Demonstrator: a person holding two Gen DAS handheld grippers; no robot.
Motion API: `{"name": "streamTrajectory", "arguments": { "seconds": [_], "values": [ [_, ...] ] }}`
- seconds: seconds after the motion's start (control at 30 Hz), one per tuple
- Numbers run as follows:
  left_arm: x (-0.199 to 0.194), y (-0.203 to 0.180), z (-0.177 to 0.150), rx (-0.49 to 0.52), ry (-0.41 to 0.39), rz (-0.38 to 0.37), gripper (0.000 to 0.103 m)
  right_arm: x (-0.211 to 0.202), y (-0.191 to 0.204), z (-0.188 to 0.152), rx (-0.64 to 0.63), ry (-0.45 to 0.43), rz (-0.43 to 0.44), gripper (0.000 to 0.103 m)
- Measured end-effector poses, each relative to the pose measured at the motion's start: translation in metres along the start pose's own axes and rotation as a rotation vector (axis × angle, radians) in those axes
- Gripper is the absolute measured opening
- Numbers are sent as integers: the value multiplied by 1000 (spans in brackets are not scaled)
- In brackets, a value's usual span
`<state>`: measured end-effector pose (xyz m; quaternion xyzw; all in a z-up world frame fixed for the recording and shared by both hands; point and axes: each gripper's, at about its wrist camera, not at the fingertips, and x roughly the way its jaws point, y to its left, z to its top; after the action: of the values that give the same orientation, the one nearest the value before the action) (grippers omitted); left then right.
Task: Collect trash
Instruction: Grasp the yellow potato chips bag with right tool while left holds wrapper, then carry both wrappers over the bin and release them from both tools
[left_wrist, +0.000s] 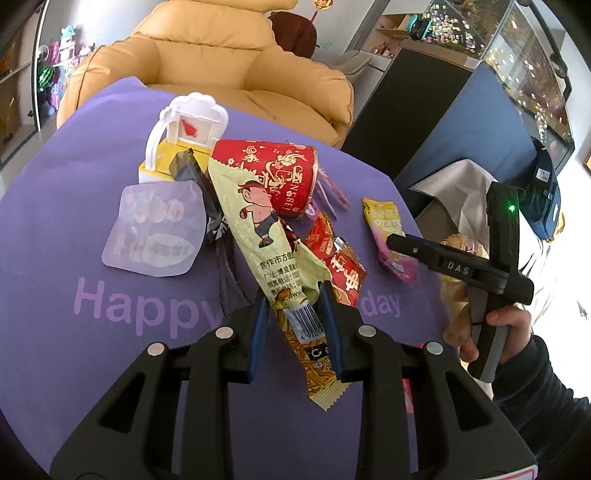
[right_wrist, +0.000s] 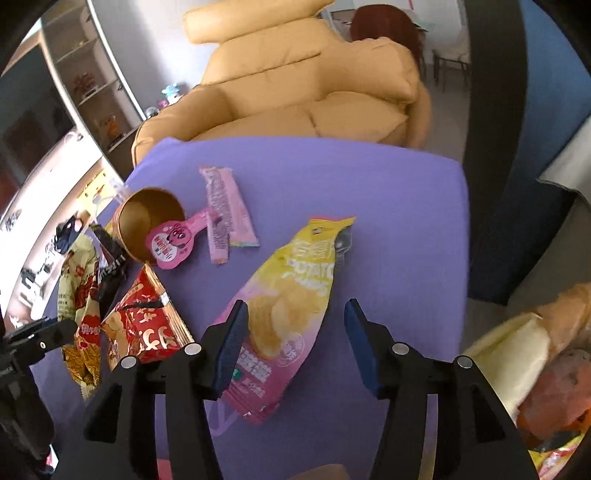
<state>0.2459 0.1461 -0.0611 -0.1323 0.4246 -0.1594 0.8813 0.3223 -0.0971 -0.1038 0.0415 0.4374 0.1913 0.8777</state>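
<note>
Clearly our biggest risk sits nearest us: the left gripper (left_wrist: 293, 314) pinches only the lower end of the yellow noodle wrapper (left_wrist: 266, 236), whose long body droops onto the heap, so lifting it could drag the red cup (left_wrist: 284, 173) or the red packet (left_wrist: 332, 262) along, or the slick film could slip from the pads. Our right gripper (right_wrist: 293, 332) stands wide and holds nothing, its fingers straddling the near half of the pink-and-yellow chip bag (right_wrist: 284, 295); one finger overlaps the bag's left edge, so closing here could crease the bag sideways or nip the purple cloth (right_wrist: 388, 221) beneath. Both tools point steeply down at the table, and a hand (left_wrist: 491, 332) grips the right tool's handle beside the chip bag. Beyond the chip bag lie two pink wrappers (right_wrist: 225, 210), with the red cup left of them, lying on its side, mouth towards us. Past the cloth's far edge stands a tan armchair (right_wrist: 295, 81)
</note>
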Motion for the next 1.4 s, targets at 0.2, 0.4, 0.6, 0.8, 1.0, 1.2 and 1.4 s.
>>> {"name": "streamTrajectory", "arguments": {
  "seconds": [0.2,0.4,0.6,0.8,1.0,1.2,1.4],
  "values": [
    [3,1,-2,-7,8,7,26,16,14,11,-36,25,-15,51],
    [5,4,-2,-23,5,10,26,20,47,0,-226,26,-32,51],
    [-2,-1,-3,-15,-20,28,26,11,39,8,-155,-15,12,17],
    [-16,-13,-1,2,-63,39,26,-23,43,11,-157,-66,-8,12],
    [-36,-47,11,64,-131,28,26,-79,44,5,-182,-156,-12,12],
    [-38,-104,21,166,-167,-3,26,-137,23,-9,-184,-240,-66,12],
    [-14,-170,19,257,-145,-59,26,-182,-24,-34,-139,-278,-169,12]
  ]
}}
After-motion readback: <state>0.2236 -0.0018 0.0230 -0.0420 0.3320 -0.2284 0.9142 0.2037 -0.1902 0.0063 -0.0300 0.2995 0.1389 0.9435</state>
